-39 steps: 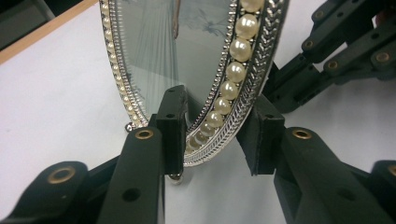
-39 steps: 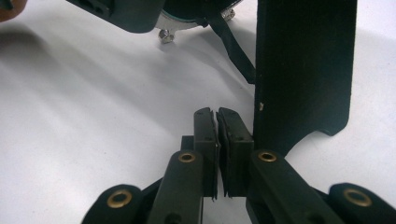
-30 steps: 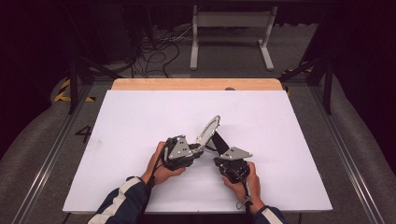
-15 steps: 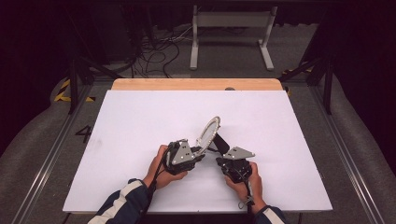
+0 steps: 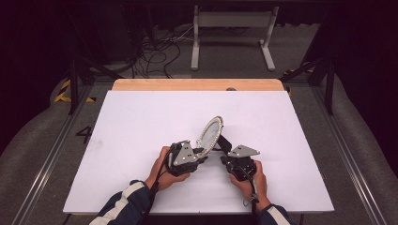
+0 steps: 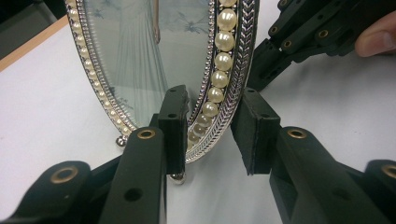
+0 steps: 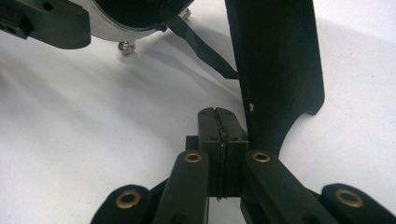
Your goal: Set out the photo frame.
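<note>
An oval picture frame [image 5: 210, 133] with a silver rim and a ring of pearls [image 6: 219, 70] stands tilted near the middle of the white table [image 5: 141, 122], on small ball feet. My left gripper [image 5: 202, 152] is shut on the frame's lower rim [image 6: 210, 116], one pad on the glass side and one behind. A black easel leg [image 7: 280, 70] props the frame's back [image 7: 126, 18], tied to it by a thin black strap [image 7: 201, 46]. My right gripper [image 7: 218, 112] is shut with nothing in it. Its tips rest on the table beside the leg's left edge [image 5: 227, 157].
The table's wooden far edge [image 5: 197, 84] lies well behind the frame. Beyond it are floor cables [image 5: 155, 56] and a metal stand [image 5: 232, 37]. A person's hands [image 5: 162, 176] hold both grippers near the table's front.
Both hands and grippers have edged slightly; the frame stays tilted in about the same spot.
</note>
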Tool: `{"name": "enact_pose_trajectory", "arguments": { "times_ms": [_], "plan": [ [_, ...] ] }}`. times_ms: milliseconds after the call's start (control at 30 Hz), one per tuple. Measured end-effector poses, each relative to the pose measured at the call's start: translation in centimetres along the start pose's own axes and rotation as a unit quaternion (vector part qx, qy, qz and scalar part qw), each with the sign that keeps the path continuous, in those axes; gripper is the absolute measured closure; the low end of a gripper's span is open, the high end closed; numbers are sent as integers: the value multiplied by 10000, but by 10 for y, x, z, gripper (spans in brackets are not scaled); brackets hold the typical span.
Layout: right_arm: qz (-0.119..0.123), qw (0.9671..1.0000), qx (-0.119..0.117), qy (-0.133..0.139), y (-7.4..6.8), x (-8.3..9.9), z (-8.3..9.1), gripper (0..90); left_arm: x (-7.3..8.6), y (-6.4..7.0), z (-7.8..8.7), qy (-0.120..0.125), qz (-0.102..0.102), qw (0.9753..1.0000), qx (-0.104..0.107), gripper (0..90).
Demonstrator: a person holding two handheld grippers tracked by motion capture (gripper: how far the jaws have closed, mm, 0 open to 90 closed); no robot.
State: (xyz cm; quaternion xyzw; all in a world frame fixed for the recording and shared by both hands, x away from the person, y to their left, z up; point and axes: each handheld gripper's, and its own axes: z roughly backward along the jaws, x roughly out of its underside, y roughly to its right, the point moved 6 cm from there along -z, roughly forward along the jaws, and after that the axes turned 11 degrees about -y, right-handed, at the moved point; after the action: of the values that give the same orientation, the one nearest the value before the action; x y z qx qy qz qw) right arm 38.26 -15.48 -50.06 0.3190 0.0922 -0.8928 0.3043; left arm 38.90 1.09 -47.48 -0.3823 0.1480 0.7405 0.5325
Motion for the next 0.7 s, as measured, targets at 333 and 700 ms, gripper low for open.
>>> {"name": "enact_pose_trajectory", "arguments": {
  "times_ms": [333,700],
  "plan": [
    [-187,9998,31,98,18,-3,1,900,3,-2,-1,-11,5,9998,177,668],
    [-85,9998,62,174,17,-3,6,865,11,-7,22,-28,-64,9999,109,603]
  ]
}}
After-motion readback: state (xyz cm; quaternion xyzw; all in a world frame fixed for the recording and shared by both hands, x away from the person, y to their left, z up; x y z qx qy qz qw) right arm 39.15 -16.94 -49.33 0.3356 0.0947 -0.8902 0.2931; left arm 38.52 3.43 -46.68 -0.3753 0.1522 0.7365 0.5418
